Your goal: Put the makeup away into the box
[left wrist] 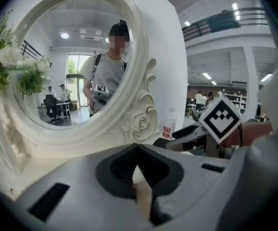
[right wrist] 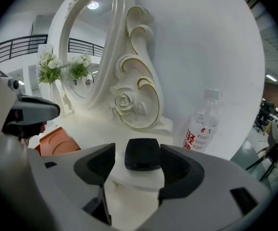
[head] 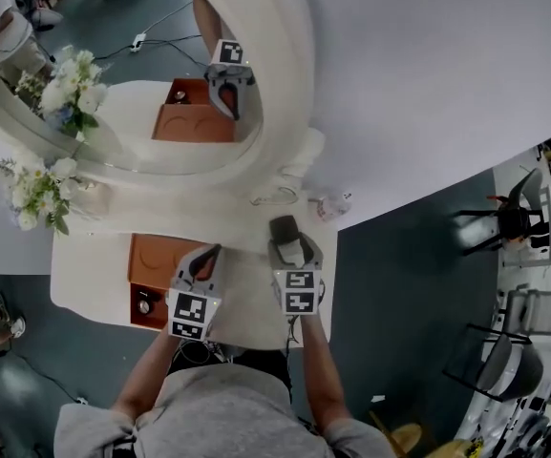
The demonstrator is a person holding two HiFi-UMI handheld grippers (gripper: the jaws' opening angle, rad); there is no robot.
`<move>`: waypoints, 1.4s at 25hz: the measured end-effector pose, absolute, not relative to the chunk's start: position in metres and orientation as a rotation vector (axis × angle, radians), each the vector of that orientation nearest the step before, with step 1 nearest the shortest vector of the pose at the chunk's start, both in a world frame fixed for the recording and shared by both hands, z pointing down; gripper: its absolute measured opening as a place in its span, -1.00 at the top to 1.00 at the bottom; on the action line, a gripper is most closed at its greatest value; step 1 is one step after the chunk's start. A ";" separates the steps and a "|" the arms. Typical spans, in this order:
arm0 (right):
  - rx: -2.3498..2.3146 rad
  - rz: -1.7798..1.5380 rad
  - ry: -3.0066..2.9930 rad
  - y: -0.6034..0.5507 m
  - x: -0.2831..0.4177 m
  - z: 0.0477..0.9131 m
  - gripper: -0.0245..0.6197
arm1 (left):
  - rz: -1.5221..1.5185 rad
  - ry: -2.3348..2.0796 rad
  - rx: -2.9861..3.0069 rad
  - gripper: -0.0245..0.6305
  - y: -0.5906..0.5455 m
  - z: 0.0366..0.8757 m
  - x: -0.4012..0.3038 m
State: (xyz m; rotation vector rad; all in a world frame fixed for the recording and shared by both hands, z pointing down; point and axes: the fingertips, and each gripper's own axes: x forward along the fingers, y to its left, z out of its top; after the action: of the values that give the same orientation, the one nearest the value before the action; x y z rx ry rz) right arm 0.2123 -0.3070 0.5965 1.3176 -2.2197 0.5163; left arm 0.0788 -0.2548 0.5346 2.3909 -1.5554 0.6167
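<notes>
Right gripper (right wrist: 139,152) gapes wide around the black compact (right wrist: 142,159): light, stiff, slick by my guess, best pinched across its sides.

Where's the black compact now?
In the right gripper view, the black compact lies on the table between the right gripper's open jaws, before the mirror base, left of the water bottle.

Along the rear edge of the table (head: 89,275) stands the mirror (head: 289,93), flowers (head: 41,189) at the rear left corner, bottle (right wrist: 204,124) at the rear right. Front left lies the box (head: 158,256), the compact (head: 285,228) right of it
</notes>
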 end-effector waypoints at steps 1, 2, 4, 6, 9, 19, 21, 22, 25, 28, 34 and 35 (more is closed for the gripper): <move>1.301 0.526 -2.213 -0.310 0.212 0.602 0.03 | 0.622 -1.558 2.384 0.93 -0.256 0.536 0.078; 1.285 0.533 -2.207 -0.312 0.211 0.606 -0.01 | 0.627 -1.561 2.376 0.93 -0.258 0.538 0.078; 1.257 0.543 -2.202 -0.317 0.210 0.614 -0.06 | 0.635 -1.567 2.361 0.93 -0.261 0.541 0.077; 1.239 0.551 -2.197 -0.321 0.208 0.619 -0.06 | 0.642 -1.571 2.350 0.93 -0.263 0.544 0.076; 1.219 0.559 -2.185 -0.325 0.207 0.625 -0.07 | 0.648 -1.580 2.336 0.93 -0.264 0.546 0.075; 1.174 0.546 -2.150 -0.327 0.211 0.637 -0.08 | 0.646 -1.613 2.300 0.93 -0.262 0.549 0.069; 1.166 0.545 -2.157 -0.327 0.210 0.635 -0.07 | 0.644 -1.620 2.300 0.93 -0.261 0.548 0.068; 1.165 0.545 -2.157 -0.327 0.210 0.635 -0.07 | 0.644 -1.625 2.298 0.93 -0.260 0.547 0.067; 1.155 0.548 -2.167 -0.325 0.209 0.633 -0.07 | 0.639 -1.641 2.289 0.93 -0.255 0.545 0.063; 1.144 0.524 -2.199 -0.320 0.202 0.622 -0.07 | 0.630 -1.664 2.281 0.93 -0.249 0.541 0.056; 1.125 0.455 -2.270 -0.304 0.181 0.585 -0.07 | 0.601 -1.722 2.270 0.93 -0.234 0.527 0.039; 1.120 0.444 -2.283 -0.301 0.178 0.579 -0.07 | 0.593 -1.733 2.268 0.93 -0.232 0.524 0.036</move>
State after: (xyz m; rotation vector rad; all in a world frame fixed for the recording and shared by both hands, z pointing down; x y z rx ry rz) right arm 0.1778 -0.3014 0.5795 1.1197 -2.2825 0.4440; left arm 0.0357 -0.2317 0.5240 2.2681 -1.7334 0.5929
